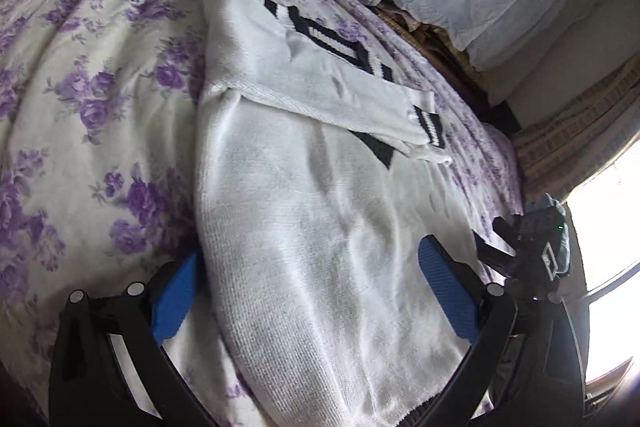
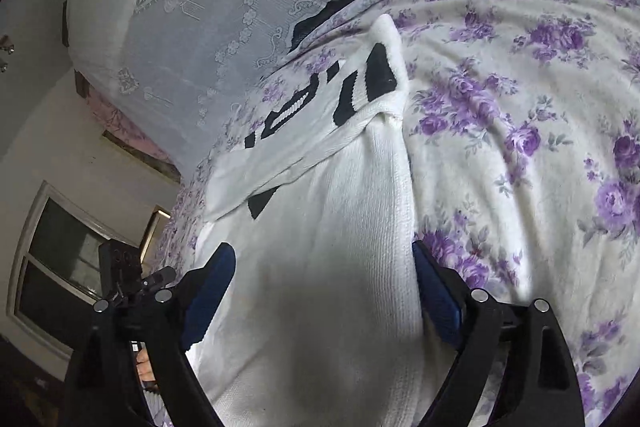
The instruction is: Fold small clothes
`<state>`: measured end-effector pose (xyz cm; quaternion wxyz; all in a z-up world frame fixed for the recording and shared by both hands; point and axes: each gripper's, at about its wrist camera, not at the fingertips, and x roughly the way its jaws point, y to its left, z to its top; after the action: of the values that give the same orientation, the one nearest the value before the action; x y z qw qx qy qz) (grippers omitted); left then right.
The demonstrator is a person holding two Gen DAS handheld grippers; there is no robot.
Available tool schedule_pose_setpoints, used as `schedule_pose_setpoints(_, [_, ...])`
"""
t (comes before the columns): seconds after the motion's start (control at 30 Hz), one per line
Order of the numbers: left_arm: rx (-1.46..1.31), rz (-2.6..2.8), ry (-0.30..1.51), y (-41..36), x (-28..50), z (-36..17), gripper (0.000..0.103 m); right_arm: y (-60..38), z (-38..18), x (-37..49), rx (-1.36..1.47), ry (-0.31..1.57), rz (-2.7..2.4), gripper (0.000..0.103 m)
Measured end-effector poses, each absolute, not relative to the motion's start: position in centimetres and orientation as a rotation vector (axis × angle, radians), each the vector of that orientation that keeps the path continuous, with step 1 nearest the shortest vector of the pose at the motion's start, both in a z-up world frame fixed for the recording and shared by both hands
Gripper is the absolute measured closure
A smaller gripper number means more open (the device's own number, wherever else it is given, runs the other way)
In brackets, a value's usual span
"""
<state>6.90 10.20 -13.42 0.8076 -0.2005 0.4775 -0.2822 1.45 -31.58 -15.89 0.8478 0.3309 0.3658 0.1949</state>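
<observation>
One white sweater [image 1: 304, 211] flat on floral bed [image 1: 80, 75], one sleeve [image 1: 340, 95] folded across | left claw [image 1: 308, 291] spread wide, empty; right claw [image 2: 324, 291] likewise | bare bedspread flanks both long edges

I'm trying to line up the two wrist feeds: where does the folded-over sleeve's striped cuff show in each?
Left wrist: the striped cuff sits right of centre, at the end of the sleeve that lies across the white sweater.
Right wrist: the cuff itself cannot be made out; the sleeve's end lies left of centre.
Shared landmark: the black-and-white collar, beyond the sleeve in both.
</observation>
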Motion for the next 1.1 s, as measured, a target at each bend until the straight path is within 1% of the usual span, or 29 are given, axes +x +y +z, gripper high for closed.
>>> schedule_pose_setpoints(0.07, [-0.504, -0.719, 1.024, 10.3, 6.0, -13.5, 0.005, -31.6, -15.9, 1.2, 0.705, 0.775, 0.426, 0.014])
schedule_pose_setpoints(0.13, [-0.517, -0.784, 1.035, 9.9, 5.0, -13.4, 0.005, -31.4, -15.9, 0.8, 0.714, 0.782, 0.447, 0.014])
schedule_pose_setpoints(0.27, [-0.428, -0.810, 1.067, 8.2, 2.9, -13.2, 0.005, -30.9, -16.0, -1.3, 0.721, 0.811, 0.508, 0.016])
schedule_pose_setpoints(0.4, [-0.377, -0.819, 1.089, 7.7, 0.7, -13.4, 0.005, -29.8, -15.9, -3.9, 0.667, 0.834, 0.533, 0.018])
schedule_pose_setpoints(0.47, [-0.376, -0.832, 1.089, 8.1, -0.8, -13.4, 0.005, -29.5, -15.8, -5.3, 0.649, 0.839, 0.542, 0.023])
schedule_pose_setpoints(0.5, [-0.373, -0.833, 1.086, 8.2, -1.4, -13.4, 0.005, -29.4, -15.8, -6.2, 0.636, 0.843, 0.538, 0.030])
schedule_pose_setpoints(0.53, [-0.363, -0.831, 1.076, 8.4, -2.3, -13.3, 0.005, -29.4, -15.8, -6.9, 0.630, 0.845, 0.535, 0.040])
schedule_pose_setpoints(0.57, [-0.356, -0.824, 1.068, 8.7, -2.8, -13.2, 0.006, -29.4, -15.9, -7.6, 0.630, 0.846, 0.531, 0.044])
schedule_pose_setpoints(0.6, [-0.346, -0.819, 1.058, 8.9, -3.4, -13.1, 0.017, -29.6, -16.1, -8.2, 0.639, 0.848, 0.528, 0.053])
schedule_pose_setpoints(0.63, [-0.330, -0.813, 1.050, 9.0, -4.0, -13.0, 0.028, -29.8, -16.2, -8.7, 0.650, 0.851, 0.528, 0.057])
schedule_pose_setpoints(0.67, [-0.319, -0.810, 1.051, 9.2, -4.4, -13.0, 0.043, -30.0, -16.3, -9.0, 0.660, 0.854, 0.532, 0.058])
schedule_pose_setpoints(0.7, [-0.309, -0.803, 1.056, 9.3, -4.8, -13.1, 0.048, -30.0, -16.4, -9.3, 0.665, 0.859, 0.540, 0.058])
schedule_pose_setpoints(0.73, [-0.296, -0.790, 1.060, 9.4, -5.2, -13.2, 0.049, -29.9, -16.4, -9.5, 0.662, 0.863, 0.549, 0.058])
schedule_pose_setpoints(0.9, [-0.283, -0.778, 1.063, 9.6, -6.2, -13.5, 0.049, -28.8, -16.1, -10.5, 0.598, 0.864, 0.556, 0.059])
schedule_pose_setpoints(0.97, [-0.280, -0.761, 1.072, 9.7, -6.2, -13.8, 0.050, -28.7, -15.9, -10.5, 0.584, 0.859, 0.543, 0.063])
schedule_pose_setpoints(1.0, [-0.276, -0.754, 1.070, 9.6, -6.1, -13.8, 0.055, -28.6, -15.8, -10.5, 0.577, 0.857, 0.534, 0.069])
schedule_pose_setpoints(1.03, [-0.270, -0.741, 1.067, 9.6, -6.0, -13.9, 0.060, -28.6, -15.8, -10.5, 0.571, 0.856, 0.527, 0.078])
schedule_pose_setpoints(1.1, [-0.262, -0.719, 1.063, 9.6, -5.9, -13.9, 0.083, -28.3, -15.7, -10.5, 0.552, 0.844, 0.491, 0.087])
